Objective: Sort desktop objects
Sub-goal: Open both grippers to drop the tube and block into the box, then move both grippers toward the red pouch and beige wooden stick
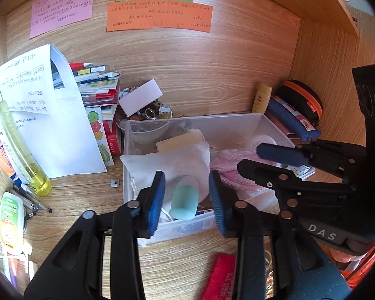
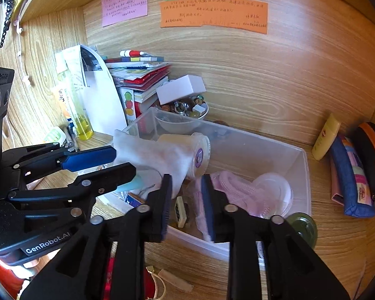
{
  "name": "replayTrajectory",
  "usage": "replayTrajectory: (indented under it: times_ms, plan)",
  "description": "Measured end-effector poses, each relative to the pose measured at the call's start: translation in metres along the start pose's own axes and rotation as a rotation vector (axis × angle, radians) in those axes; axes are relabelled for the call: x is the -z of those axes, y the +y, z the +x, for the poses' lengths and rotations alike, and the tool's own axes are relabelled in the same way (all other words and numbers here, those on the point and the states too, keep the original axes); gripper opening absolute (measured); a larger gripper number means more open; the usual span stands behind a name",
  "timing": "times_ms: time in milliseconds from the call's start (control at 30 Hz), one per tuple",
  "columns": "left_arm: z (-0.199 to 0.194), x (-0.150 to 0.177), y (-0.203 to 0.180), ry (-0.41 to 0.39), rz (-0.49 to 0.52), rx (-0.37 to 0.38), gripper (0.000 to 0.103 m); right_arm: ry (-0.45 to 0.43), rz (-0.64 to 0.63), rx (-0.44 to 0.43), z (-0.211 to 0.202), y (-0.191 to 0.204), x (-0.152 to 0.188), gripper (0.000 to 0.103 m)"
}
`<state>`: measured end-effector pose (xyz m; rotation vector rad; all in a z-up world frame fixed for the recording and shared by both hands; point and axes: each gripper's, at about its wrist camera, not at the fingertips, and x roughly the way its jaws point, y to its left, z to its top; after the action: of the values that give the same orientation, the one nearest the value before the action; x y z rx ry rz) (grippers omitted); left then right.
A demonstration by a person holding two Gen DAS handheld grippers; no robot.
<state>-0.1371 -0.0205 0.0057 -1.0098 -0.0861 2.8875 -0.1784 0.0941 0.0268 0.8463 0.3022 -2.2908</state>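
Observation:
A clear plastic bin [image 1: 237, 122] [image 2: 305, 175] stands on the wooden desk. It holds a white cloth pouch [image 1: 172, 165] [image 2: 160, 155], a pink knitted item [image 1: 232, 172] [image 2: 237, 187], a round clear lid [image 2: 275, 187] and a pale teal cylinder [image 1: 185, 200] [image 2: 130, 185]. My left gripper [image 1: 187, 197] is open over the bin's near left part, its blue pads either side of the teal cylinder without touching it. My right gripper [image 2: 187, 200] is open over the bin's near edge, beside the pink item. Each gripper shows in the other's view.
A bowl of trinkets [image 1: 147, 115] [image 2: 185, 110] with a white box sits behind the bin. Booklets, papers and a yellow bottle [image 1: 25, 155] stand left. A yellow tube [image 2: 325, 137], blue pencil case [image 2: 350, 182] and black-orange case [image 1: 305, 100] lie right. Pens, a red item [image 1: 220, 275] and a green object [image 2: 305, 227] lie in front.

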Motion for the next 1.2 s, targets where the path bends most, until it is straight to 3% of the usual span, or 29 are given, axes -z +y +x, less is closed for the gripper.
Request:
replayTrajectory:
  times_ms: [133, 300, 500, 600, 733, 1200]
  plan:
    - [-0.016, 0.003, -0.003, -0.028, 0.009, -0.012, 0.051, -0.017, 0.002, 0.015, -0.013, -0.002, 0.003, 0.040]
    - [-0.036, 0.009, -0.007, -0.063, 0.015, -0.031, 0.068, -0.035, 0.009, 0.039, -0.034, -0.004, 0.012, 0.069]
    - [-0.050, 0.020, -0.010, -0.055, 0.017, -0.040, 0.076, -0.073, 0.000, 0.090, -0.059, -0.006, 0.025, 0.079]
    - [-0.054, 0.027, -0.011, -0.037, 0.014, -0.037, 0.084, -0.077, 0.002, 0.086, -0.067, -0.007, 0.032, 0.080]
    - [-0.054, 0.039, -0.014, -0.005, 0.020, -0.034, 0.087, -0.074, 0.012, 0.089, -0.074, -0.012, 0.043, 0.081]
    - [-0.023, 0.085, -0.038, 0.194, 0.040, 0.076, 0.088, 0.015, 0.041, 0.132, -0.072, -0.031, 0.079, 0.081]
